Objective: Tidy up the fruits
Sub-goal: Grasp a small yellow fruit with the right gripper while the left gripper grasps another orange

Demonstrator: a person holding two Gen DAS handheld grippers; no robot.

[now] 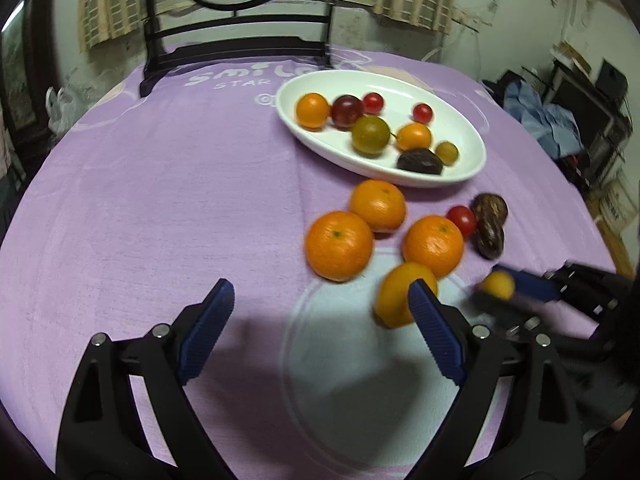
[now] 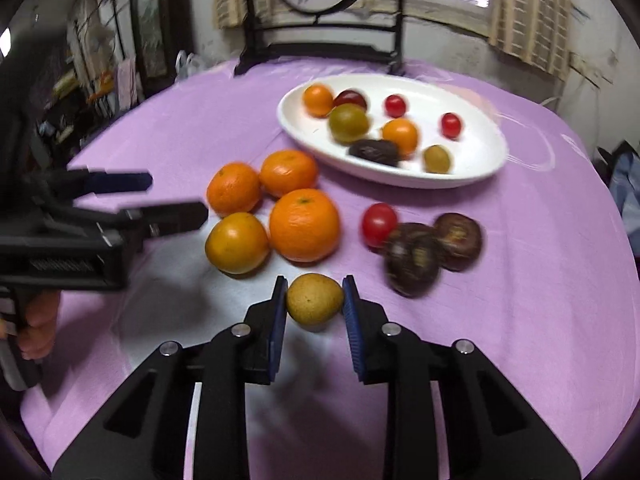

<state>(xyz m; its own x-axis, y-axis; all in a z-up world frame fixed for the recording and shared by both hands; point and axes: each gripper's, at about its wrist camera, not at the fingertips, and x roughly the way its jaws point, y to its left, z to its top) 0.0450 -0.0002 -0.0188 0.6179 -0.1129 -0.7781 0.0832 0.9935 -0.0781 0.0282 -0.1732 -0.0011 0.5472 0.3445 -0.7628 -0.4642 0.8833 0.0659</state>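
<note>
A white oval dish (image 1: pixel 472 140) (image 2: pixel 480 160) holds several small fruits on a purple tablecloth. In front of it lie three oranges (image 1: pixel 339 245) (image 2: pixel 304 225), a yellow-orange fruit (image 1: pixel 394 300) (image 2: pixel 237 242), a red tomato (image 1: pixel 461 220) (image 2: pixel 378 224) and dark brown fruits (image 1: pixel 489 224) (image 2: pixel 412 258). My right gripper (image 2: pixel 314 300) is shut on a small yellow-brown fruit (image 2: pixel 314 301); it also shows in the left wrist view (image 1: pixel 498 285). My left gripper (image 1: pixel 322 328) is open and empty, left of the yellow-orange fruit, and shows in the right wrist view (image 2: pixel 178 196).
A black-framed round screen (image 1: pixel 240 40) (image 2: pixel 320 32) stands at the table's far edge behind the dish. The tablecloth (image 1: pixel 160 200) stretches to the left. Room clutter lies beyond the table on the right (image 1: pixel 560 112).
</note>
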